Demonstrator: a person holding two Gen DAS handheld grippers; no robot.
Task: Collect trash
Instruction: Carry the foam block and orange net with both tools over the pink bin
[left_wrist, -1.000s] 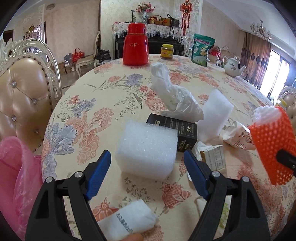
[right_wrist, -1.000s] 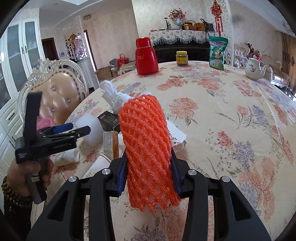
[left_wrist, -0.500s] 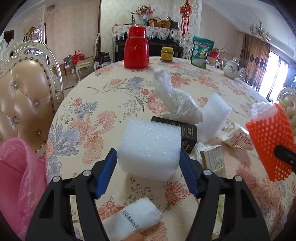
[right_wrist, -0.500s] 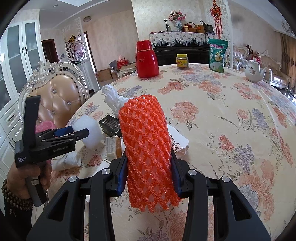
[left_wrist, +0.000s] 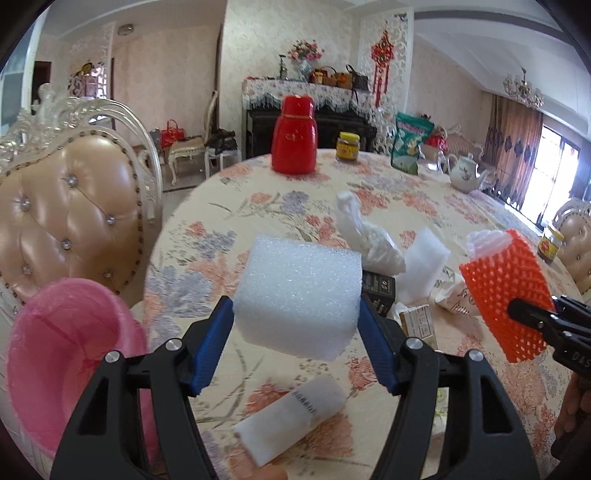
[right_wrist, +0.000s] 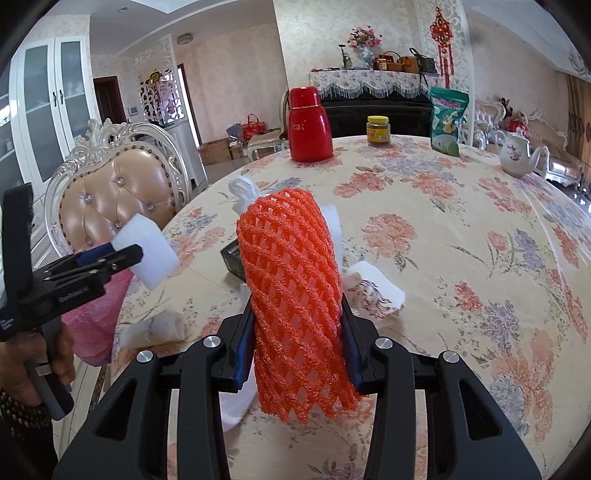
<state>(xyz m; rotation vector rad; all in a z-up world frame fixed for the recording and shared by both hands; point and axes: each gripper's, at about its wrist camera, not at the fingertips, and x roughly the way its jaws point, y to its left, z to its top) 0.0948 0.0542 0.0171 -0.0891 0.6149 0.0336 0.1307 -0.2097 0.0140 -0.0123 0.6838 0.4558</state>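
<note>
My left gripper (left_wrist: 295, 314) is shut on a white foam block (left_wrist: 299, 295) and holds it in the air above the flowered table (left_wrist: 369, 192). In the right wrist view the left gripper (right_wrist: 122, 256) and its block (right_wrist: 147, 251) hang by the table's left edge, above a pink bag (right_wrist: 96, 317). My right gripper (right_wrist: 295, 332) is shut on an upright orange foam net sleeve (right_wrist: 291, 280). Loose trash lies on the table: a white plastic bag (left_wrist: 365, 236), a black box (left_wrist: 380, 291), a foam sheet (left_wrist: 424, 254), a small carton (left_wrist: 417, 319) and a white packet (left_wrist: 295, 417).
The pink bag (left_wrist: 66, 350) opens at lower left beside a padded chair (left_wrist: 70, 221). A red flask (left_wrist: 294, 136), a yellow-lidded jar (left_wrist: 347, 146), a green pouch (left_wrist: 410, 144) and a teapot (left_wrist: 466, 172) stand at the far side of the table.
The left jaws closed on the foam block and lifted it off the table. The right gripper kept its hold on the orange net and shifted a little.
</note>
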